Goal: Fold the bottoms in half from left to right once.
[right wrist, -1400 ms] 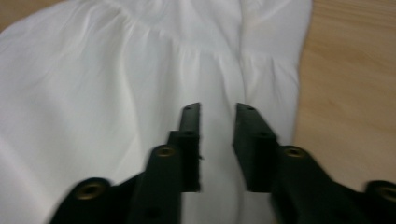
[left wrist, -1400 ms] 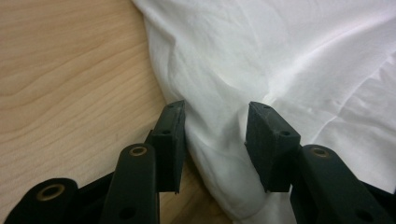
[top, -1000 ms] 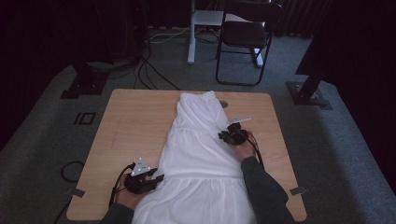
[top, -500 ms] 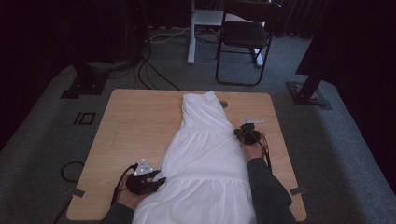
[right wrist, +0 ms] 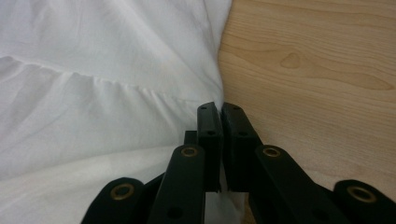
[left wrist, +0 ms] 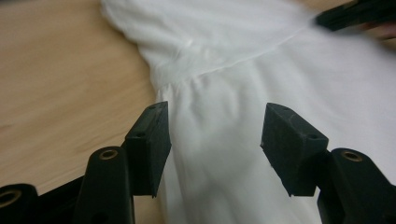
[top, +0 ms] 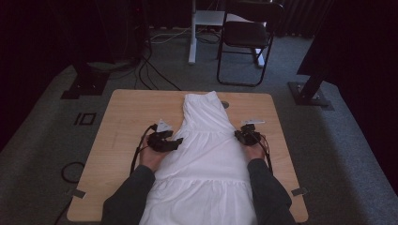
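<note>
On the left, I am holding the left hand-held gripper [top: 176, 142] at the near-left edge of the white dress [top: 206, 154], which is lying flat along the middle of the counter [top: 126, 117], narrow end away from me and skirt toward me. In the left gripper view its jaws are standing spread wide, straddling the dress's edge just below the gathered seam [left wrist: 219, 70], with no cloth between them yet. Moving across to the right, the right hand-held gripper [top: 245, 136] is sitting at the dress's right edge by the same seam, and in the right gripper view its jaws are pressed together, pinching a thin fold of the dress's edge where it meets the bare wood. I judge the step in hand to be taking a matching grip on the left side. To do it well, I am thinking the left jaws should go low to the counter and close on the edge level with the right grip, so the dress is lifting evenly rather than twisting.
</note>
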A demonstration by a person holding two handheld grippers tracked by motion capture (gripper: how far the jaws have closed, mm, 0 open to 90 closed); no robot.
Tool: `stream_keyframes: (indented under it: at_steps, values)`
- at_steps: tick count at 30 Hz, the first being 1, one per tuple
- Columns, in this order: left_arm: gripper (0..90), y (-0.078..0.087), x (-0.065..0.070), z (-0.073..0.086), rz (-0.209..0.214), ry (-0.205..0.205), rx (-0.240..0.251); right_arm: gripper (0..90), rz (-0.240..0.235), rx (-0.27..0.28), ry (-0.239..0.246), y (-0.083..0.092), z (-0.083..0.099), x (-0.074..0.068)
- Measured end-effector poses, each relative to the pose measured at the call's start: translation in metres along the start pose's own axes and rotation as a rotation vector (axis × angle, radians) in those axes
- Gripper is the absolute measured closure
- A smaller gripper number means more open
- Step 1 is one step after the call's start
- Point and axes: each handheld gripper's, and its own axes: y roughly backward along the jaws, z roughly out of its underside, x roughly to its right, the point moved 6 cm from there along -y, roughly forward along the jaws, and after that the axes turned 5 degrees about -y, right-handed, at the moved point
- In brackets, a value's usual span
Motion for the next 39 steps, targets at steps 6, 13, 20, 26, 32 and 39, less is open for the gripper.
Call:
stream_keyframes:
  at_steps: [6, 13, 20, 26, 32, 39]
  values:
    - [77.8, -0.024, -0.005, 0.026, -0.013, -0.025, -0.091, 86.7, 0.009, -0.009, 0.012, 0.002, 0.002, -0.004]
    - [81.6, 0.011, 0.010, 0.059, 0.028, -0.037, -0.064, 86.8, -0.010, -0.028, 0.088, 0.027, 0.030, -0.029]
    - [80.7, 0.048, 0.043, 0.092, 0.055, -0.075, -0.069, 86.4, -0.095, -0.032, 0.094, 0.075, 0.084, -0.056]
    - [79.3, 0.064, 0.058, 0.106, 0.070, -0.104, -0.070, 83.5, -0.139, -0.080, 0.115, 0.103, 0.111, -0.069]
    - [76.4, 0.061, 0.058, 0.104, 0.073, -0.109, -0.059, 52.5, -0.182, -0.027, 0.058, 0.106, 0.082, -0.056]
    - [75.5, 0.059, 0.058, 0.104, 0.076, -0.107, -0.037, 60.6, -0.256, 0.054, 0.048, 0.086, 0.014, -0.060]
